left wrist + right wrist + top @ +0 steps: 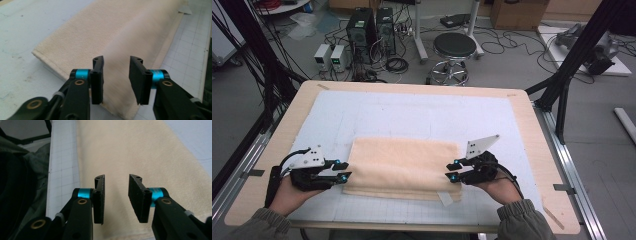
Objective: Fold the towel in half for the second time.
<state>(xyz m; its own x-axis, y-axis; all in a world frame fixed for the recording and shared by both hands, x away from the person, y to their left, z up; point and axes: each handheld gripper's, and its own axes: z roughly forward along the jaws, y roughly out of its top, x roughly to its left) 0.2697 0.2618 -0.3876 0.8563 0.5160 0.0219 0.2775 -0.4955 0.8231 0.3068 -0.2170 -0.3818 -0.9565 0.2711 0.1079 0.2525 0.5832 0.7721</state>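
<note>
In the high view my left hand [287, 192] comes up from the lower left corner of the frame, sleeve at the bottom edge, wrist low, knuckles wrapped around the left gripper [343, 170]. I hold it nearly level, pointing right toward the middle of the frame, its grey plate on top. Its jaws stand apart, one above the other in that picture, right at the short left edge of the folded cream towel [404, 167]. In the left gripper view the same jaws rise from the bottom centre with a clear gap, and a raised fold of the towel [120, 50] runs between them toward the upper right; I cannot tell whether the pads touch the cloth.

The towel lies as a long band across the lower middle of the high view, on the pale gridded mat [412, 117] that covers the wooden table [532, 130]. A small white tag [445, 198] sticks out at its near right corner.

At the lower right my right hand [502, 189] mirrors the left: sleeve at the bottom edge, the right gripper [453, 171] aimed left at the towel's right end, grey plate tilted up. Its jaws are apart as well. In the right gripper view they frame the towel [140, 152], which stretches toward the top of the frame, with mat squares at the left.
</note>
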